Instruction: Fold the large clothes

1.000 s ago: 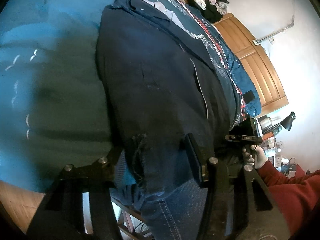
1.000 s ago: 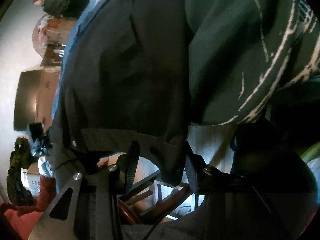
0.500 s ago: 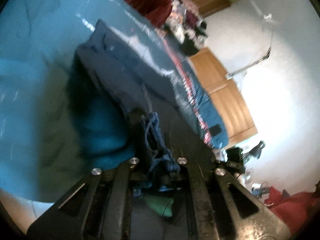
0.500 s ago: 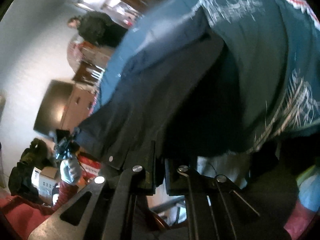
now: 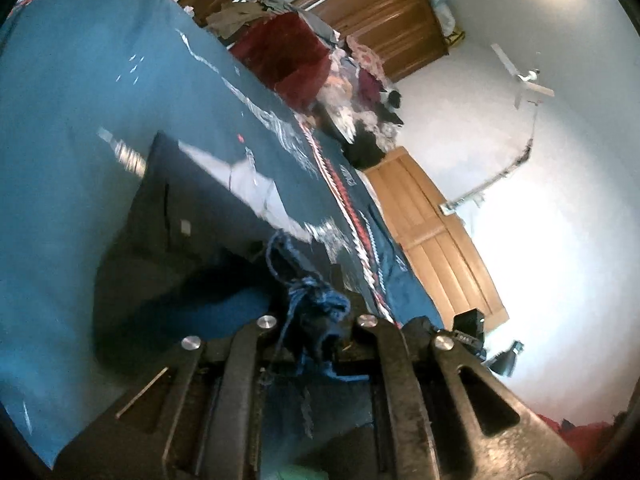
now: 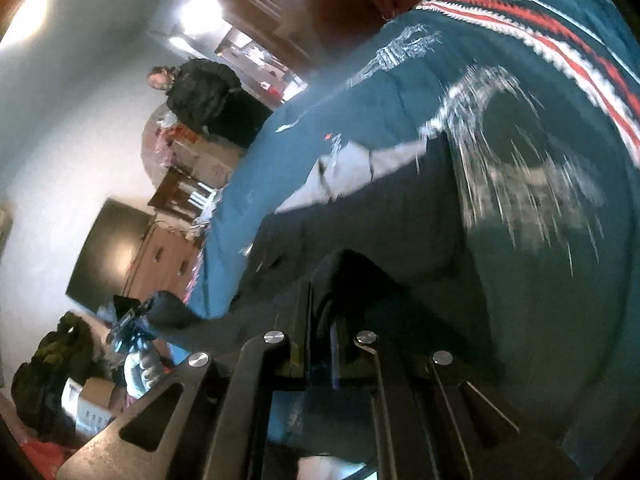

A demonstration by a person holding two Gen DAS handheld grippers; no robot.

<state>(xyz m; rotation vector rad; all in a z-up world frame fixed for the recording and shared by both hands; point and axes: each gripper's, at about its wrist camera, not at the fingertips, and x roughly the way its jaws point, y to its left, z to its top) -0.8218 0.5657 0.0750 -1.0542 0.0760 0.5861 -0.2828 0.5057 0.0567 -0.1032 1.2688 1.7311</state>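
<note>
Frayed denim hem of dark jeans [image 5: 208, 216] pinched in closed L gripper [image 5: 316, 326]; R gripper [image 6: 322, 336] closed on waistband, above teal blanket [image 5: 72, 128].

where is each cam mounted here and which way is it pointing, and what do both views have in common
Left wrist: sits behind the left gripper, looking along its fingers over the dark garment on the blue bedspread toward wooden doors; only gripper fingers show.
Right wrist: sits behind the right gripper, looking across the same garment toward a dresser; a gloved hand shows lower left.
Shared: garment, bedspread and its red-white stripe.
</note>
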